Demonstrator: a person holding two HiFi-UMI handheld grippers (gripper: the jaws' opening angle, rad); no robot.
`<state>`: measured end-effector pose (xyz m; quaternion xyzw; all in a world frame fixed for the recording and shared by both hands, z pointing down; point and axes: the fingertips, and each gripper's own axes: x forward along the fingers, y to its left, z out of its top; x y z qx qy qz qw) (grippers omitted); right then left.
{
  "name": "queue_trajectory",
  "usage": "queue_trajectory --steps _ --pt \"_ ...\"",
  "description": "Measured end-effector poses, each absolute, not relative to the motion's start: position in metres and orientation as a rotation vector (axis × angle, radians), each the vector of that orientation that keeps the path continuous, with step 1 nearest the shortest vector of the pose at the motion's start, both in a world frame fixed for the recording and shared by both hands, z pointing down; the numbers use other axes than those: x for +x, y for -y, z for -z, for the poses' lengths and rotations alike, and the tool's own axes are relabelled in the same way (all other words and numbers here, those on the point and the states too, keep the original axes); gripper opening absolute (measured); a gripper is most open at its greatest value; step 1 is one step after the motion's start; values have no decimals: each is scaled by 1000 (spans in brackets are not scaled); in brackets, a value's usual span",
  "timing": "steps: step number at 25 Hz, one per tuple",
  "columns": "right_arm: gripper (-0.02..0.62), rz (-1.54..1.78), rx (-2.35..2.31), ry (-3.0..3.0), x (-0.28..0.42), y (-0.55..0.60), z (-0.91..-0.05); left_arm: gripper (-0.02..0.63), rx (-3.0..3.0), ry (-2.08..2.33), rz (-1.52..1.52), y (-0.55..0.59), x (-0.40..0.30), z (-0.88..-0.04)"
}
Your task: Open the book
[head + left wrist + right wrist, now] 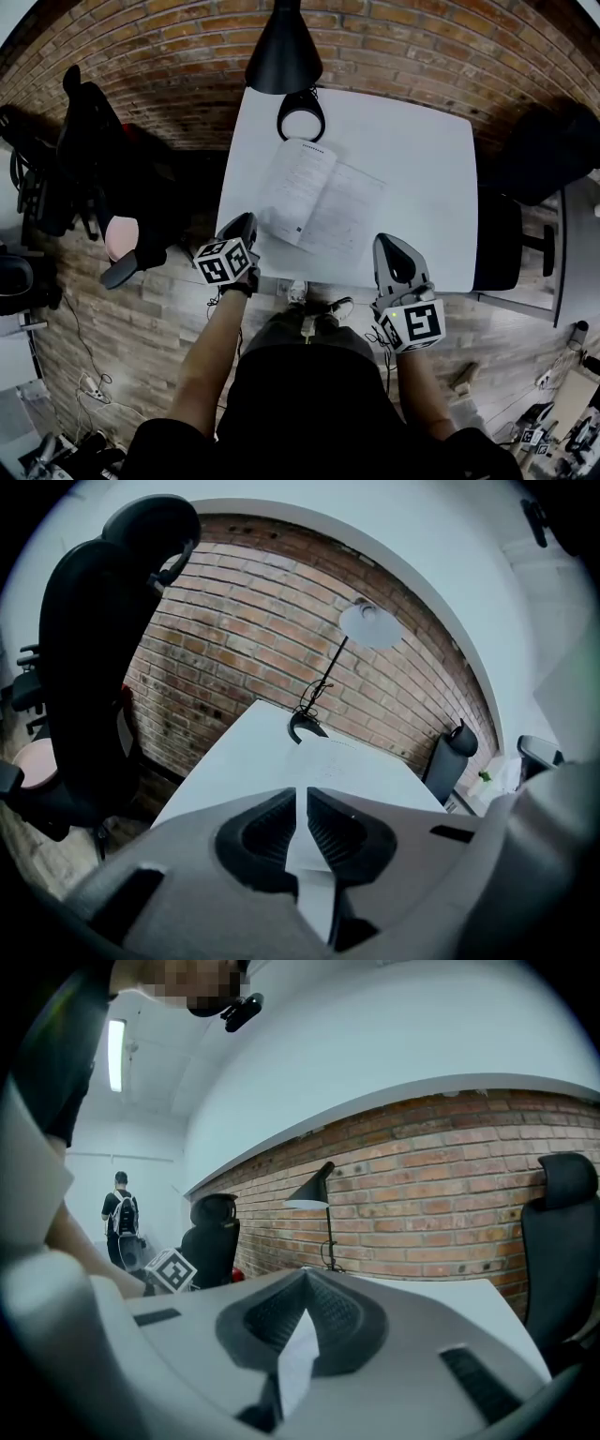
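Book (pixel 319 199) is being shown in the head view already lying open on the white table (pixel 422 159), both pages spread flat and facing up, with the spine running from eleven o'clock to five o'clock. A black lamp (pixel 283 52) is standing at twelve o'clock from it. The left gripper (pixel 246 223) is being held at about eight o'clock from the book, just beside the lower corner of the left page and apparently not touching it. The right gripper (pixel 389 246) is being held at five o'clock, near the table's front edge and apart from the pages.

In the left gripper view, the left gripper (pixel 302 791) is being seen with its jaws drawn almost together, only a thin slit left between them, and nothing is being gripped there. The open book (pixel 333 758) is lying ahead at twelve o'clock on the table (pixel 234 761), with the lamp (pixel 370 625) beyond it.

In the right gripper view, the right gripper (pixel 305 1274) is being seen with its jaws closed and empty. The table (pixel 450 1293) and a brick wall are stretching ahead, and the book is not being shown.

The task is being judged as done: the cover is turned and the pages are exposed. Nothing is being left except drawing both grippers away.
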<state>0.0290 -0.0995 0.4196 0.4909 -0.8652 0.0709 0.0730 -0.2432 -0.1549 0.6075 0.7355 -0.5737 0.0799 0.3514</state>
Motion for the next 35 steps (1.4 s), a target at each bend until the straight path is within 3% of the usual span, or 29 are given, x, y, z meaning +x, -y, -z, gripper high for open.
queue_trajectory --steps 14,35 --pt "11 -165 1533 2527 39 94 -402 25 2145 1421 -105 188 -211 -523" --pt "11 -94 1775 2441 132 88 -373 25 2726 1519 -24 143 -151 -341"
